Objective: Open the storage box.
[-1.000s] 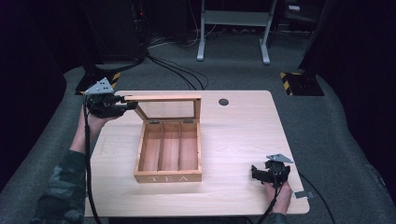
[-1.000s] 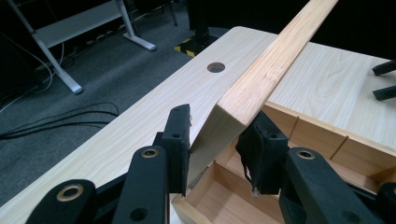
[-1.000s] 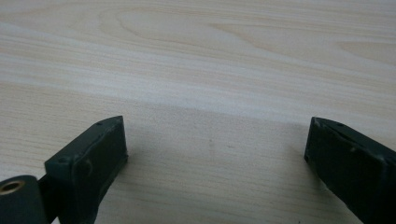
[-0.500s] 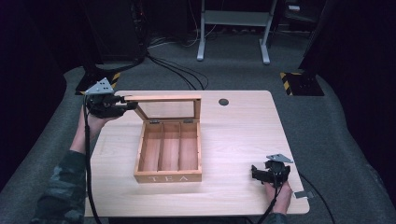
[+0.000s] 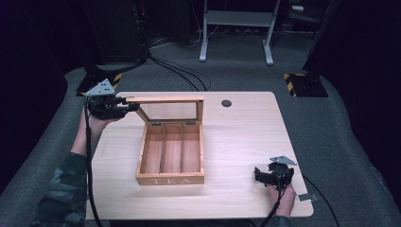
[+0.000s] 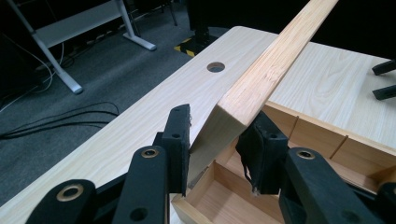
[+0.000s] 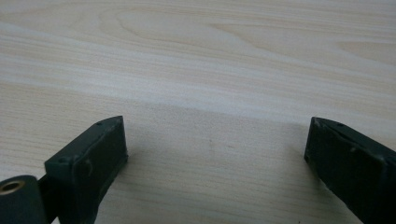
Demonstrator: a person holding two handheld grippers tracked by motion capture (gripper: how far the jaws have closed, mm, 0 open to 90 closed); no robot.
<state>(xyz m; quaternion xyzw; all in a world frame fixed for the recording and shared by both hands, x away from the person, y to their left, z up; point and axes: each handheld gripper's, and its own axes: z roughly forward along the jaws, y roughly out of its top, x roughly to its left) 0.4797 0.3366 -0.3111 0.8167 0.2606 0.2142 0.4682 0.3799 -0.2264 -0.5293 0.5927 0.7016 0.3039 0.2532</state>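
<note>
Lid (image 5: pixel 165 100) corner sits clenched in my left claw (image 6: pixel 212 140), standing upright over the box (image 5: pixel 171 156) mid-surface. I should swing it along its hinge arc, never twisting. My right claw (image 7: pixel 215 149) rests released near the edge.

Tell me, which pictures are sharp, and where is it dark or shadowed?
High view: dark surroundings, lit table. Left gripper view: lid sharp, near jaws slightly soft. Right gripper view: a soft shadow crosses the tabletop between the right gripper jaws.
</note>
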